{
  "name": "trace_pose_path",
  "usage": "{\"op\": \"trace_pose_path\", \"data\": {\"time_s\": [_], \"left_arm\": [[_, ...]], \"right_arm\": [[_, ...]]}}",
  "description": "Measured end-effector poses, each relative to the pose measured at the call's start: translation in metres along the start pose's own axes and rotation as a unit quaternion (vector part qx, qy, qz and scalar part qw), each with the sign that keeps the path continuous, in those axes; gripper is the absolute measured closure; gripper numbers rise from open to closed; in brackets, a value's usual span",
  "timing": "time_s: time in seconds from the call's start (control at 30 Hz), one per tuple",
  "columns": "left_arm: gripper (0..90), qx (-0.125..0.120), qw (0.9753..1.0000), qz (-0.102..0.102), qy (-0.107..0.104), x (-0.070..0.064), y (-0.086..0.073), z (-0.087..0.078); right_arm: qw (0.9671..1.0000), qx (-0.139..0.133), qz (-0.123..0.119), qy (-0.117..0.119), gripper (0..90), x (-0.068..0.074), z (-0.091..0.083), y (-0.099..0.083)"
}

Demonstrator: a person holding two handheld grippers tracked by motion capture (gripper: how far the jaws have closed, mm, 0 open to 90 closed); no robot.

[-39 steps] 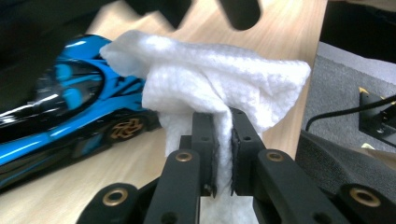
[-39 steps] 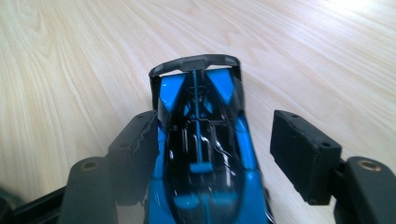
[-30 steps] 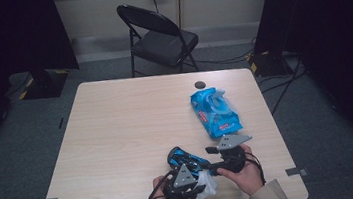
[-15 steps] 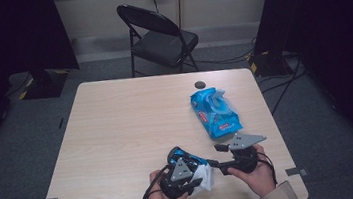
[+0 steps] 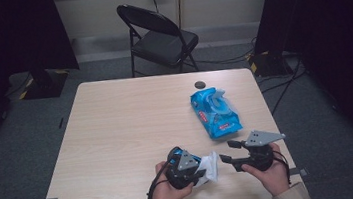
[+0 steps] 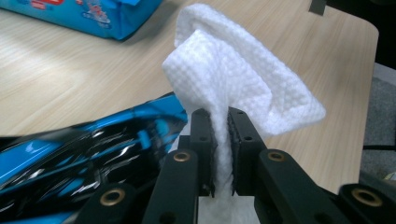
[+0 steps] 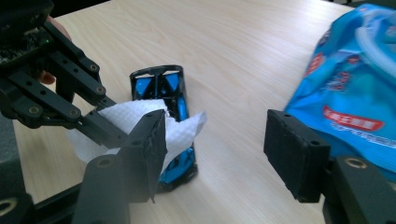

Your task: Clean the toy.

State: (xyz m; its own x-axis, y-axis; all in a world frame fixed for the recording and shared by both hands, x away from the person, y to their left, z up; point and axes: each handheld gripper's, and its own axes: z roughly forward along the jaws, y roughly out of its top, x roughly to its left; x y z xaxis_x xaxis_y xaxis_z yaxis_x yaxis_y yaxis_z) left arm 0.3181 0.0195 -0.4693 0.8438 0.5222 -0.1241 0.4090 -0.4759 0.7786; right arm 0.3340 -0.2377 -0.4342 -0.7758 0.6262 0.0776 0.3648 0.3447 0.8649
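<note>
My left gripper (image 6: 219, 116) is shut on a white textured wipe (image 6: 233, 74), whose folded end sticks up past the jaws. Just beneath the wipe a blue and black toy car (image 7: 163, 86) rests on the table (image 5: 118, 131). In the high view the left gripper (image 5: 200, 169) and the wipe (image 5: 211, 167) are near the table's front edge. To their right, my right gripper (image 5: 227, 151) is open and points at the wipe across a small gap. In the right gripper view its jaws (image 7: 219, 140) stand wide apart with nothing between them. A blue pack of wipes (image 5: 214, 111) lies behind it.
A small black disc (image 5: 199, 84) lies near the table's far edge. A black folding chair (image 5: 159, 36) stands beyond the table. Cables run across the floor at the right. The left half of the tabletop is bare wood.
My right gripper has drawn back to the right, away from the wipe and the left gripper. The left gripper stays put with the wipe in it.
</note>
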Motion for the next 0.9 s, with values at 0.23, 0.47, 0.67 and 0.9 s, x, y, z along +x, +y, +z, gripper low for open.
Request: {"op": "trace_pose_path", "data": {"time_s": [0.23,0.47,0.67,0.9], "left_arm": [[80.3,0.006,0.9998,0.012,-0.012,-0.01,0.01,0.017],[61.5,-0.012,0.9999,0.01,0.0,-0.009,0.018,0.026],[45.4,-0.024,0.9996,0.014,0.008,-0.005,0.018,0.017],[33.0,-0.033,0.9987,-0.009,0.037,0.01,0.01,-0.006]], "right_arm": [[0.9999,-0.006,0.009,-0.01,39.2,-0.005,-0.013,-0.004],[0.9999,-0.008,0.008,-0.012,39.1,-0.004,-0.018,-0.005],[1.0,0.001,0.001,-0.008,39.1,0.0,-0.016,-0.008],[0.9996,0.026,0.003,0.012,39.8,0.011,-0.003,-0.021]]}}
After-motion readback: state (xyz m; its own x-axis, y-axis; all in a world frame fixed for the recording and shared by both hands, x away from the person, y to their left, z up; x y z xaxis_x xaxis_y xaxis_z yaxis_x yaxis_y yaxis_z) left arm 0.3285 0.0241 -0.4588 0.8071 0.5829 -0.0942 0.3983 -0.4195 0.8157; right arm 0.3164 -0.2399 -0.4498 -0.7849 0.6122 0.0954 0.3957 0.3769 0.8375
